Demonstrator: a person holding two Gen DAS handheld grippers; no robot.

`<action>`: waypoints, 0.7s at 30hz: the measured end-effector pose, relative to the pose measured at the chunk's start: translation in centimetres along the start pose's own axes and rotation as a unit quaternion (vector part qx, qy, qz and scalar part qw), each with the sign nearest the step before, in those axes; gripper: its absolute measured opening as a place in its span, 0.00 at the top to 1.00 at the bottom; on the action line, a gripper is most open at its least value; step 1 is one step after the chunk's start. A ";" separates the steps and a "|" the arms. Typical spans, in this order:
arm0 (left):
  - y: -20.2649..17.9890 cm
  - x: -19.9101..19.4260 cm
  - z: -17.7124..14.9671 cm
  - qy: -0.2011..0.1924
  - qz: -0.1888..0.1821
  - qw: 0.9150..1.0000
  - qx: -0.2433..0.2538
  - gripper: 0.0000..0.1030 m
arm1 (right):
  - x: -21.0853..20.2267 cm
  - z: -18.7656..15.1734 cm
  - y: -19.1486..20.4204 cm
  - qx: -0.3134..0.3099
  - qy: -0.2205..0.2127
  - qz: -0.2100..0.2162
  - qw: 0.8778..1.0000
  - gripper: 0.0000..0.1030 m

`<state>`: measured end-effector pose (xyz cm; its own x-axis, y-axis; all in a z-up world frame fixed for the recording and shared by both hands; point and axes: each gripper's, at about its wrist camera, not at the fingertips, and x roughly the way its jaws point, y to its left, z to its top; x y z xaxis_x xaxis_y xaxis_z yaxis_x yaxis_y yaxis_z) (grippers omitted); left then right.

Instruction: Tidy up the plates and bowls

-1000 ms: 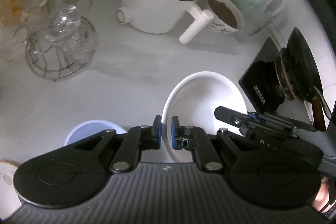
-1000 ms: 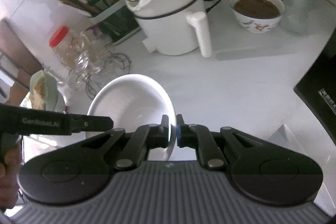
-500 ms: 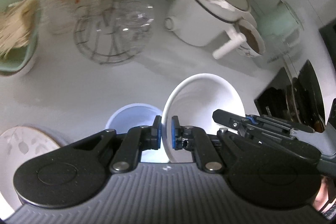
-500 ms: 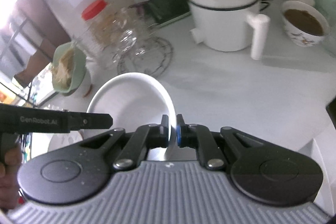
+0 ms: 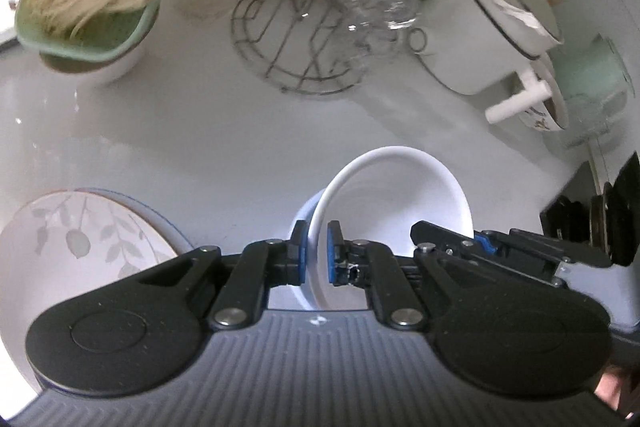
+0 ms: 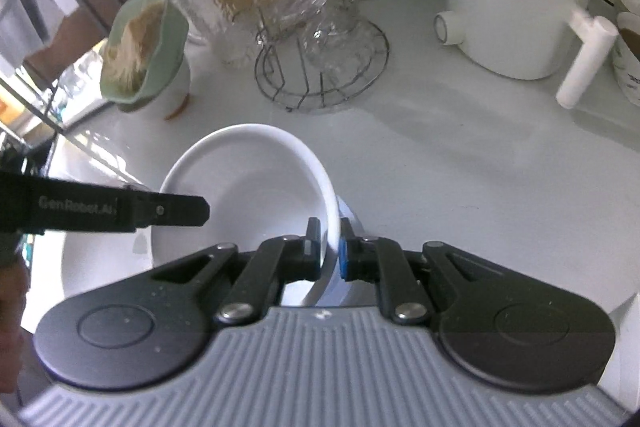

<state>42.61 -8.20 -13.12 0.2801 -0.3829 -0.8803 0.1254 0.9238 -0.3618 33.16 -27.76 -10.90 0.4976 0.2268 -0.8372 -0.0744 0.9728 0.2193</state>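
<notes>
Both grippers are clamped on one white bowl (image 5: 394,203), carried tipped over the counter (image 5: 240,155). The left gripper (image 5: 314,253) pinches the rim on its side, pads tight on the thin edge; the right gripper (image 6: 330,251) bites the opposite rim, though its jaws are just starting to ease apart with the rim between them. Directly beneath sits a pale blue bowl (image 5: 306,211), only a sliver showing, and a leaf-print plate (image 5: 80,243) lies near on the counter.

How will it handle? It looks like glazed ceramic: stiff, slick and breakable, with some weight to it (hence two grippers, I'd guess). The rim is the only real place to grab, and opposite points keep it balanced. Pinched on a smooth lip, it could pivot or slide if one side lets go early. Nesting into the blue bowl looks like the step in hand, and a gentle set-down matters, since ceramic on ceramic chips.
</notes>
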 end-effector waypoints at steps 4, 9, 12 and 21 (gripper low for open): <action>0.8 0.8 -0.1 0.006 0.008 1.000 -0.005 0.91 | 1.1 -0.2 0.5 -0.014 -0.003 -0.009 1.000 0.88; 0.7 1.3 0.0 0.014 0.015 1.000 0.013 0.91 | 1.9 -0.4 0.5 -0.017 0.001 -0.009 1.000 0.88; 0.4 1.4 0.3 0.013 0.016 1.000 0.023 0.91 | 1.7 -0.3 0.3 -0.012 -0.005 -0.010 1.000 0.88; 0.8 1.1 0.0 0.011 0.011 1.000 0.014 0.53 | 0.8 -0.4 -1.2 0.033 -0.030 -0.005 0.999 0.59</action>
<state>42.98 -7.91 -14.36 0.2626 -0.3627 -0.8942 0.1472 0.9309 -0.3343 33.31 -28.72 -11.97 0.5498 0.2113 -0.8081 -0.0132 0.9696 0.2445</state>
